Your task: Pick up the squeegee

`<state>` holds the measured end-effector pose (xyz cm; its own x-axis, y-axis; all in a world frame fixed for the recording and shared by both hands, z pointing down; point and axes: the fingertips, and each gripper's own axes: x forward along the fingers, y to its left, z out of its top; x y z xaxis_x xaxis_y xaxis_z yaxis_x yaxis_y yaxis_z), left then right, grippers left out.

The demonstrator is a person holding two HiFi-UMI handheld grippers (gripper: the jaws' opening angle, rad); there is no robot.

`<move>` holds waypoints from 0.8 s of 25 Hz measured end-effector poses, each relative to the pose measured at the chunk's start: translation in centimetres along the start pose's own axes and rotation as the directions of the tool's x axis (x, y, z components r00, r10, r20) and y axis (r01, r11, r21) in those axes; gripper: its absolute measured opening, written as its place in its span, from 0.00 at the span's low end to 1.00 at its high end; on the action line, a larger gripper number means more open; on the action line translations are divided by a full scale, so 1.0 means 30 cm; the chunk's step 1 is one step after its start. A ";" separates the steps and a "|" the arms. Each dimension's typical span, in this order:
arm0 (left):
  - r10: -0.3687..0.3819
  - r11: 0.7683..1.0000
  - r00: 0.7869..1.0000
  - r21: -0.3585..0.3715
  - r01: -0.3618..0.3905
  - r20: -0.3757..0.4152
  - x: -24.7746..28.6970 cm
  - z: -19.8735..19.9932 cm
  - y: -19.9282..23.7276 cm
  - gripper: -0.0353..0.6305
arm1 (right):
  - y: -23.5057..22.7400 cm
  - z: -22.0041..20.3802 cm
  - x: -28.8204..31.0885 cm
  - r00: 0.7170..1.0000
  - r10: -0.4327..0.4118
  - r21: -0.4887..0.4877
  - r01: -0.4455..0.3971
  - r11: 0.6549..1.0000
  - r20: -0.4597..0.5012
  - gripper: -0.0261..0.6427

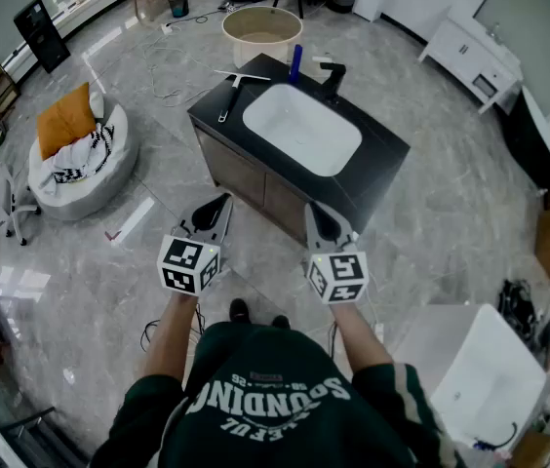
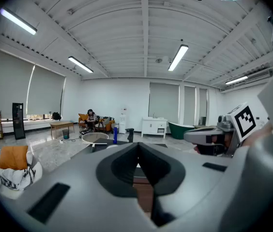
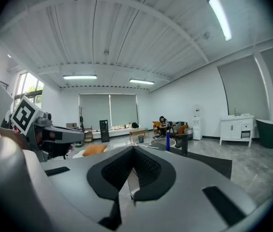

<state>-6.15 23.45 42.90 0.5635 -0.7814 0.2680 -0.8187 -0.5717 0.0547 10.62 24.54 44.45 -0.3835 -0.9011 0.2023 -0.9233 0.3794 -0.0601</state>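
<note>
Person stands facing black counter with white sink. Left gripper and right gripper held side by side, short of cabinet front, touching nothing. Jaws on both pressed together, nothing between them. Squeegee lies flat on counter's far left corner, beside sink, well apart from both grippers. Blue bottle and black tap stand behind sink.

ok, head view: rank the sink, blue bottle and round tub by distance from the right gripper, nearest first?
1. Sink, straight ahead of the right gripper, set in the counter.
2. Blue bottle, at the counter's far edge.
3. Round tub, on the floor beyond.
</note>
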 end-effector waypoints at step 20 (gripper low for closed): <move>-0.042 0.999 0.999 -0.021 0.041 -0.018 0.022 -0.045 0.189 0.06 | 0.077 -0.004 0.143 0.998 -0.057 0.012 0.057 0.998 -0.014 0.04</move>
<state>-10.58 20.03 44.70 0.5952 -0.7522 0.2826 -0.7967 -0.5983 0.0856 6.86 21.58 45.29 -0.3301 -0.9181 0.2194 -0.9438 0.3248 -0.0606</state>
